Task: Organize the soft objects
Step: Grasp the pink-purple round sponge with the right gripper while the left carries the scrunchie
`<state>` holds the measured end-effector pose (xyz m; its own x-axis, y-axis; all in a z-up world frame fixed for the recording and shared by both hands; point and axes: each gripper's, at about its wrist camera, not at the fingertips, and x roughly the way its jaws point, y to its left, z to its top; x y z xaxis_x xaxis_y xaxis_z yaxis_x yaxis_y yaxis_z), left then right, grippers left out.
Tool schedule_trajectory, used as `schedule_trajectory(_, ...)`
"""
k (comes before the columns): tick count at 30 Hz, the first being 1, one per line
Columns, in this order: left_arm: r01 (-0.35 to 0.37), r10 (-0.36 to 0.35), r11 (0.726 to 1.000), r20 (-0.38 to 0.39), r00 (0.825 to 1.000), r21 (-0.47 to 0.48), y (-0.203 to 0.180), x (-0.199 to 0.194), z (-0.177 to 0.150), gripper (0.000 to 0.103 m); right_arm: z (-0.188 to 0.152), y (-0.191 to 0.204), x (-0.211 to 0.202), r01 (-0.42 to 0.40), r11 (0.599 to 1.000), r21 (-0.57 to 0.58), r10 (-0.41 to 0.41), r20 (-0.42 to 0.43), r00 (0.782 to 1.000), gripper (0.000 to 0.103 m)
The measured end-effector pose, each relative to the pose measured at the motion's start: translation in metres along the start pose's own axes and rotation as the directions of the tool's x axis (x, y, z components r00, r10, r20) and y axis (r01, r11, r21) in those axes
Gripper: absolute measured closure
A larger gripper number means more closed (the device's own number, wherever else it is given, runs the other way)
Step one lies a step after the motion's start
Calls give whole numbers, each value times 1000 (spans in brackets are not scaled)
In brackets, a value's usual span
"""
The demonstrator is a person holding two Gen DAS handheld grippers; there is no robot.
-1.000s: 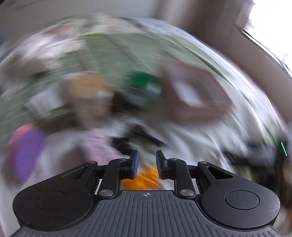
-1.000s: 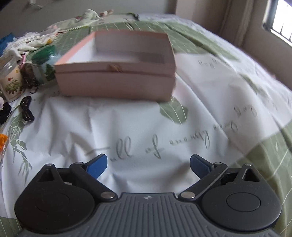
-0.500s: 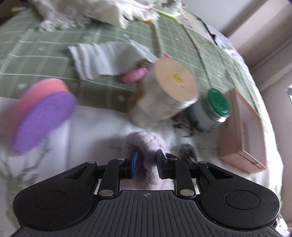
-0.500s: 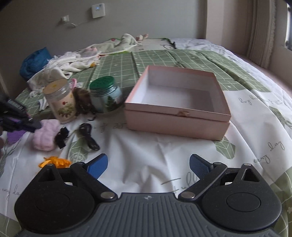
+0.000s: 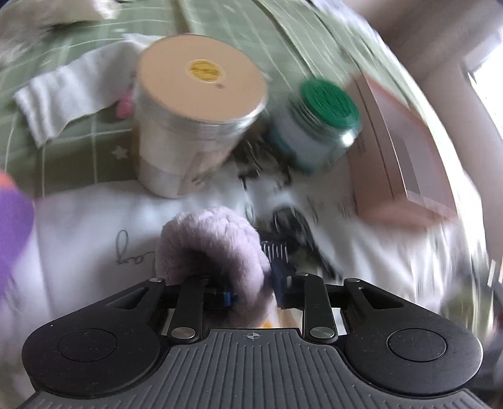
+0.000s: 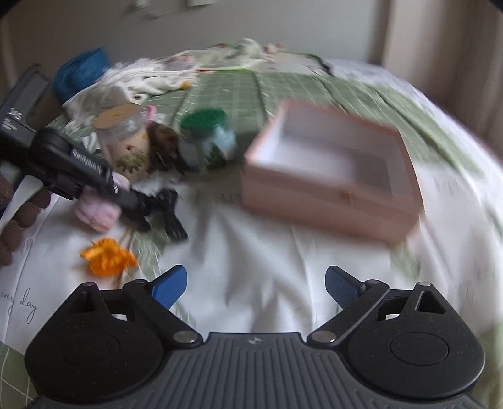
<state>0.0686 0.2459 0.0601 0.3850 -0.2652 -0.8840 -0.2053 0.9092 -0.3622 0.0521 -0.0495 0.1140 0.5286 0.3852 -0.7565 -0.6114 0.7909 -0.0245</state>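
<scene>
On the bed, my left gripper (image 5: pixel 251 280) pointed steeply down over the fluffy lilac plush scrunchie (image 5: pixel 213 248), which lay on the white printed bedsheet (image 5: pixel 94 226). Its jaws were closing, with one side of the scrunchie's loop between them; the plush bulged over the left finger and hid its pad, so I could not confirm firm pressure, though the blue right fingertip (image 5: pixel 278 273) sat against the fluff. From the right wrist view the same left gripper (image 6: pixel 138 204) reached in from the left, its tip on the scrunchie (image 6: pixel 97 214). My right gripper (image 6: pixel 254 283) hovered over bare sheet with its jaws spread wide and nothing between them. Just beyond the scrunchie stood a clear cylindrical jar with a tan lid bearing a yellow sticker (image 5: pixel 198 107), and beside it a smaller glass jar with a green screw lid (image 5: pixel 320 122). A tangle of black hair ties (image 5: pixel 292 229) lay just right of the scrunchie. An open, shallow pink cardboard box (image 6: pixel 333 170) sat to the right of the jars, well apart from the scrunchie. An orange fluffy scrunchie (image 6: pixel 108 256) lay on the sheet nearer the right gripper. A folded white cloth (image 5: pixel 66 94) rested on the green checked blanket (image 5: pixel 220 19) behind the tan-lidded jar. Both views were motion-blurred.
</scene>
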Motion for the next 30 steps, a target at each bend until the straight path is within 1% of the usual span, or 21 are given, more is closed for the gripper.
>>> schedule_trajectory(2, -9, 13, 995, -37, 999, 101, 3, -15, 2, 85, 30, 5, -2, -36, 991, -132, 37, 9, 999, 8)
schedule_trajectory(3, -9, 16, 992, -49, 999, 128, 5, -24, 1, 85, 44, 10, -1, -44, 977, -210, 47, 13, 999, 8)
schedule_trajectory(4, -1, 9, 991, -64, 998, 134, 9, -35, 0, 86, 56, 17, 2, -40, 957, -287, 46, 16, 999, 8)
schedule_trajectory(6, 37, -28, 994, -88, 996, 101, 21, -63, -4, 86, 76, 36, 8, -31, 912, -409, 51, 38, 998, 7)
schedule_trajectory(7, 46, -37, 995, -95, 995, 90, 26, -77, -5, 86, 84, 47, 10, -35, 892, -451, 69, 59, 996, 7)
schedule_trajectory(9, 33, -24, 995, -97, 995, 97, 37, -112, -7, 86, 95, 73, 13, -82, 867, -492, 150, 100, 984, 7)
schedule_trajectory(10, 14, -5, 994, -82, 997, 109, 44, -131, -7, 86, 99, 87, 16, -121, 860, -496, 200, 110, 974, 7)
schedule_trajectory(12, -42, 44, 993, -12, 999, 106, 65, -172, -9, 86, 106, 120, 26, -213, 841, -497, 296, 93, 951, 7)
schedule_trajectory(14, -126, 121, 991, 109, 987, 47, 90, -206, -11, 86, 115, 158, 36, -300, 791, -533, 378, 40, 925, 8)
schedule_trajectory(15, -145, 143, 989, 164, 976, 0, 104, -217, -11, 86, 118, 176, 39, -325, 760, -563, 404, 17, 915, 8)
schedule_trajectory(16, -121, 132, 991, 223, 966, -62, 122, -228, -11, 86, 121, 195, 39, -336, 723, -603, 422, 0, 907, 8)
schedule_trajectory(17, -65, 93, 992, 268, 959, -111, 138, -235, -10, 86, 122, 212, 39, -331, 681, -653, 429, -10, 903, 8)
schedule_trajectory(18, 6, 43, 987, 307, 951, -159, 156, -242, -8, 86, 123, 228, 37, -313, 629, -712, 432, -15, 902, 8)
schedule_trajectory(19, 42, 22, 981, 327, 945, -187, 167, -246, -7, 86, 122, 242, 36, -290, 563, -774, 435, -21, 900, 8)
schedule_trajectory(20, 64, 14, 975, 348, 937, -212, 179, -251, -6, 86, 120, 255, 34, -265, 483, -835, 439, -31, 898, 8)
schedule_trajectory(22, 63, 25, 973, 369, 929, -223, 191, -255, -3, 86, 114, 279, 35, -204, 327, -923, 443, -41, 896, 8)
schedule_trajectory(24, 49, 37, 974, 368, 929, -222, 198, -251, 1, 86, 111, 306, 45, -144, 202, -969, 426, -46, 904, 8)
schedule_trajectory(25, 64, 23, 972, 361, 932, -227, 204, -246, 1, 86, 111, 318, 52, -119, 148, -982, 408, -49, 912, 8)
schedule_trajectory(27, 140, -44, 957, 348, 937, -255, 214, -237, 1, 86, 113, 336, 65, -105, 54, -993, 373, -78, 925, 9)
schedule_trajectory(29, 200, -94, 935, 340, 936, -292, 221, -231, -4, 86, 115, 350, 77, -141, -26, -990, 325, -142, 935, 9)
schedule_trajectory(30, 213, -104, 929, 338, 935, -303, 225, -229, -5, 86, 117, 354, 85, -170, -55, -984, 293, -179, 939, 9)
